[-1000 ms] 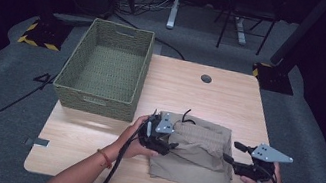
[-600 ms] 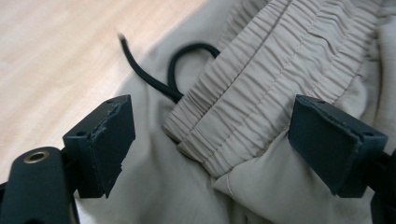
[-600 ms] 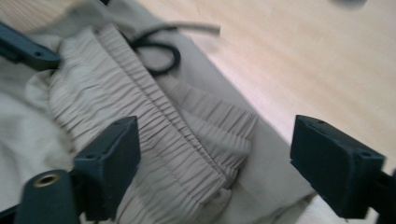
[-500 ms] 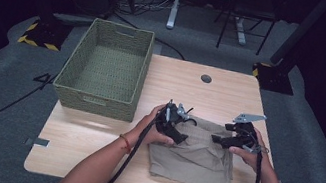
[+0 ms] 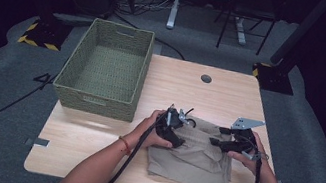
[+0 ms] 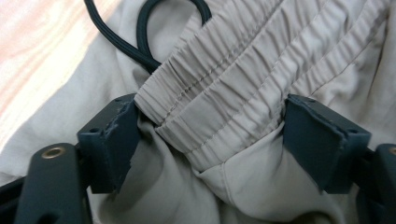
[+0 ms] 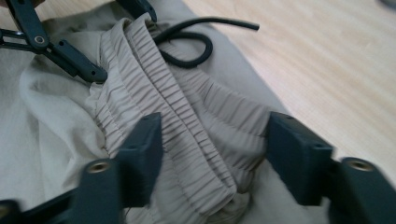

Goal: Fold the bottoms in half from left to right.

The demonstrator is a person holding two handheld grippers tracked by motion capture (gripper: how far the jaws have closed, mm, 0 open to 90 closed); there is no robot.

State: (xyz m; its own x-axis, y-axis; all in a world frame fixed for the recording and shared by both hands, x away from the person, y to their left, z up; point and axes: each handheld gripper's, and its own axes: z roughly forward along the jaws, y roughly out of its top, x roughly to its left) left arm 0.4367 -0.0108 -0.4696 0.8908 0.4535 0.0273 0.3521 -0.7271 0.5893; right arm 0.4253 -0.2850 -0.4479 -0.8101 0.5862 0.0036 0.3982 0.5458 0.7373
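Observation:
Khaki shorts lie crumpled on the near right part of the wooden table. Their gathered elastic waistband runs between the two jaws of my left gripper, which stands open around it. A black drawstring loops just beyond the band. My right gripper is open too, and it straddles the same waistband a little farther along. From there I see the left gripper at the top left. In the high view the left gripper and right gripper face each other over the shorts' far edge.
A green woven basket with nothing in it stands at the table's far left. A round cable hole sits near the far edge. Bare wood lies beyond the shorts and to their left. Cables trail from both grippers toward the near edge.
Both grippers have moved inward and toward the shorts' far edge, the right one farthest to the left. The waistband end has bunched up between them.

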